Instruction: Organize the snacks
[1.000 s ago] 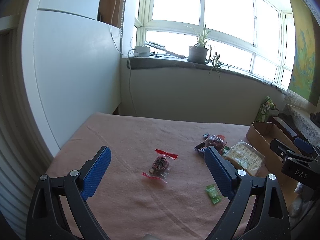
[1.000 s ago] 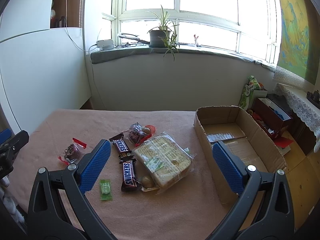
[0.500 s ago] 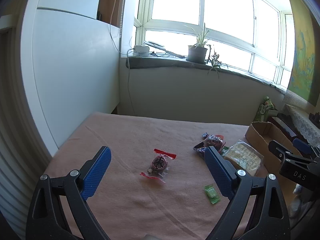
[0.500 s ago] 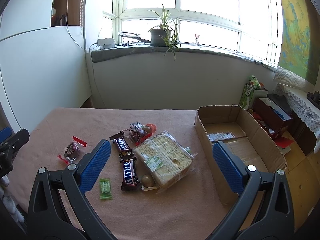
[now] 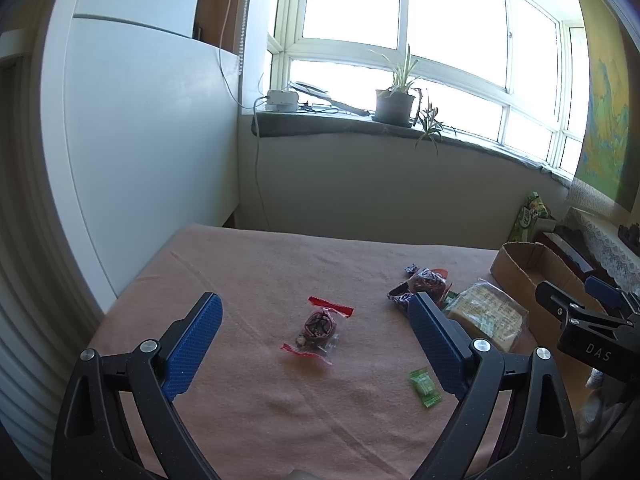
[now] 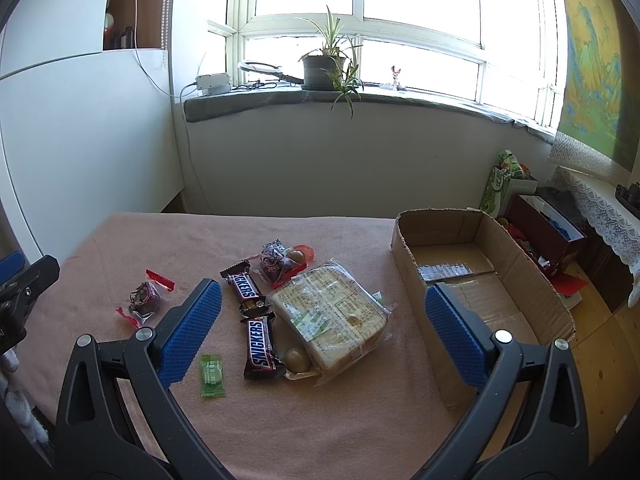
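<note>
While spread wide, both gripper [image 5: 314, 336] [image 6: 320, 330] pairs empty.

A home room: potted plant [image 6: 323, 65] on windowsill, lace cloth [image 6: 600, 216].

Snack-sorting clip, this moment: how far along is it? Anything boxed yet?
Done: nothing. The open brown cardboard box holds no snacks. In hand: nothing; the left gripper and right gripper are both open and empty above the pink cloth. Left: the two brown Snickers bars, the clear-wrapped bread pack, the small green candy, the red-ended dark sweet and the dark wrapped sweets behind.
</note>
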`<state>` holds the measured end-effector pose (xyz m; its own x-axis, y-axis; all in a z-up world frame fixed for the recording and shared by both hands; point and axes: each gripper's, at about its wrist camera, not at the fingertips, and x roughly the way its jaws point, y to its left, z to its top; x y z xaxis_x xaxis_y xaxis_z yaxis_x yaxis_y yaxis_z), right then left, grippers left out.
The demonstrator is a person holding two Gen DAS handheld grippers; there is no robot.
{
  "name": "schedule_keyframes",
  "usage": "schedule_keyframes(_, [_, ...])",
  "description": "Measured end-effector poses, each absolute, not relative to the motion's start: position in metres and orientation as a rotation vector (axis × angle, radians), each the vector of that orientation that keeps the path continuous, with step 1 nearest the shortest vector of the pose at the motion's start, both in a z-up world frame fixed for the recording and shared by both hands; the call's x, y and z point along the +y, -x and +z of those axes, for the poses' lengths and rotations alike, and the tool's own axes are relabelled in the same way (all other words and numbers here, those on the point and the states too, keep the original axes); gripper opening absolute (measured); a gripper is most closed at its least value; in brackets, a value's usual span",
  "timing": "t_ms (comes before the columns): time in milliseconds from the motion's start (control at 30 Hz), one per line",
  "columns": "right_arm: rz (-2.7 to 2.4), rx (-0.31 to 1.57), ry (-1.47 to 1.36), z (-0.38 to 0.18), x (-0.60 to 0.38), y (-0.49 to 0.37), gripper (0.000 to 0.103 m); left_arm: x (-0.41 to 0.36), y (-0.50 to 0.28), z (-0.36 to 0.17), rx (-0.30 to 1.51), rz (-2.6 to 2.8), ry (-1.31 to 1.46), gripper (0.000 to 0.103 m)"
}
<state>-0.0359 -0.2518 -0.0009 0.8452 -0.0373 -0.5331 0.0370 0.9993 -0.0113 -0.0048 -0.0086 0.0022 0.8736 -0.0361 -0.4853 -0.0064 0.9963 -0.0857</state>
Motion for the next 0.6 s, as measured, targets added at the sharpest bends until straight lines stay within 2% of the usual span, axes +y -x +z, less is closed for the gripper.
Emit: schedule_keyframes(600, [-0.035, 0.57, 0.006, -0.0059, -0.2505, 0.0343, 0.103, -0.0076, 0.0022, 0.0003, 0.518, -0.028, 0.085, 0.092])
